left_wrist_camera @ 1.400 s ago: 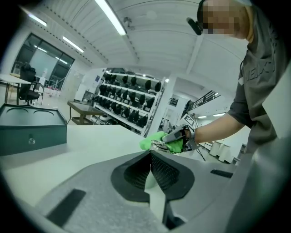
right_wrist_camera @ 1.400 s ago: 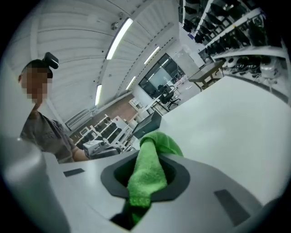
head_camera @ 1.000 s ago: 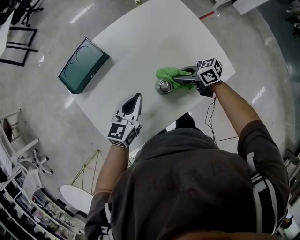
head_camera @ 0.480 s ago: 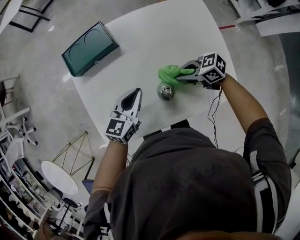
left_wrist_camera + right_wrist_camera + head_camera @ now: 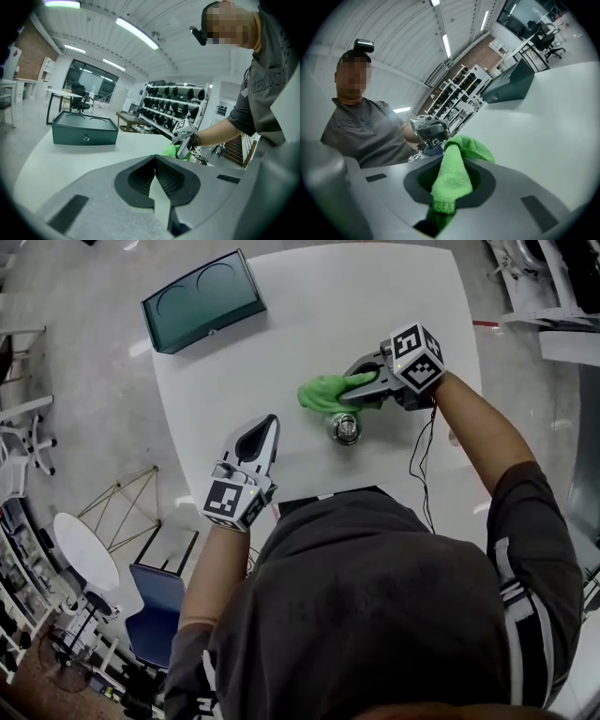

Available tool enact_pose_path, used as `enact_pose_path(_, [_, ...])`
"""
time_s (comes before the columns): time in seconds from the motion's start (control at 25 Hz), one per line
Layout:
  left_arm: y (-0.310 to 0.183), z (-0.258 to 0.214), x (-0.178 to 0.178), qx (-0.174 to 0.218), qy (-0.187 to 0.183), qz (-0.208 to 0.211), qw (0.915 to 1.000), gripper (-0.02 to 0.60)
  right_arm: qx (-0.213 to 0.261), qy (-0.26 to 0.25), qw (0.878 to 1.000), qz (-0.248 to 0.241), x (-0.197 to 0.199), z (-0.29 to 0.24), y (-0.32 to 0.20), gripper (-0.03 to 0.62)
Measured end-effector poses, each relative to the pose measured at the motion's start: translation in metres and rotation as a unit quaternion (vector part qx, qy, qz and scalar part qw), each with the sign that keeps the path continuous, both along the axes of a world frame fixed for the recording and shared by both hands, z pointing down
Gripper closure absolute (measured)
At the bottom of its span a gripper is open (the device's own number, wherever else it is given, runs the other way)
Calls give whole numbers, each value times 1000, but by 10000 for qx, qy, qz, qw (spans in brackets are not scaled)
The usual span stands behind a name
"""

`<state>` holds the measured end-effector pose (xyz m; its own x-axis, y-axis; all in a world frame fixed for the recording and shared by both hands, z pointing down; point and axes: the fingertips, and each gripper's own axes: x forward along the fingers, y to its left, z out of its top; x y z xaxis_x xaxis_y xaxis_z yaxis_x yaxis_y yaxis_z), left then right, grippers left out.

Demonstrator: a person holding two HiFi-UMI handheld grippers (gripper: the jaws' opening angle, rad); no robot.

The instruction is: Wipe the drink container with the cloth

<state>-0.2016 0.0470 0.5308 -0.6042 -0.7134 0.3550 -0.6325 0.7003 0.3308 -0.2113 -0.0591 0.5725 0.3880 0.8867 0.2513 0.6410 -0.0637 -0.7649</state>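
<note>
A dark green box (image 5: 204,298) sits at the far left corner of the white tabletop (image 5: 375,296). The left gripper (image 5: 270,426) has its jaws pressed together, empty. Right of it, the right gripper (image 5: 359,387) jaws pinch the green cloth (image 5: 323,392) just beside the upright metal drink container (image 5: 344,427).

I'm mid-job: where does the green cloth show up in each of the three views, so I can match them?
Head view: crumpled green cloth, upper centre, in the right gripper.
Left gripper view: green sliver just right of centre.
Right gripper view: lower centre, clamped between the jaws.
Shared landmark: the dark green rectangular box.
</note>
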Motion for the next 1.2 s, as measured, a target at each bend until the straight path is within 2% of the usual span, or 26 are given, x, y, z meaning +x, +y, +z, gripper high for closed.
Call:
enact_pose_path(0.16, [11,2,5,-16,9,-293,9996,575,355,-108,9989,-290,2,25,4,557])
enact_pose_path(0.28, [18,3,8,-10,14,-478,9989,575,661,-519,9945,-629,3,38,7,557])
enact_pose_path(0.36, [23,3,11,-9,15,-575,9983,575,915,-960,9863,-981,4,45,8,557])
enact_pose_path(0.44, [27,5,13,-16,19,-660,9978,575,1191,-1425,9721,-1436,7,53,8,557])
enact_pose_path(0.52, [31,7,16,-19,20,-750,9972,575,1303,-1675,9604,-1807,7,55,8,557])
enact_pose_path(0.56, [33,8,16,-15,18,-801,9968,575,1280,-1684,9586,-1906,4,54,10,557])
enact_pose_path(0.72, [41,5,19,16,-25,-974,9952,575,833,-1143,9680,-2071,-7,28,27,557])
enact_pose_path(0.84, [49,3,22,27,-17,-1104,9939,577,497,-630,9645,-2516,-3,8,43,557])
enact_pose_path(1.0, [55,2,26,-4,-21,-1257,9921,575,450,-167,9380,-3433,18,2,56,557])
enact_pose_path(1.2, [64,0,31,-29,-31,-1438,9896,575,976,-100,8939,-4375,44,27,57,557])
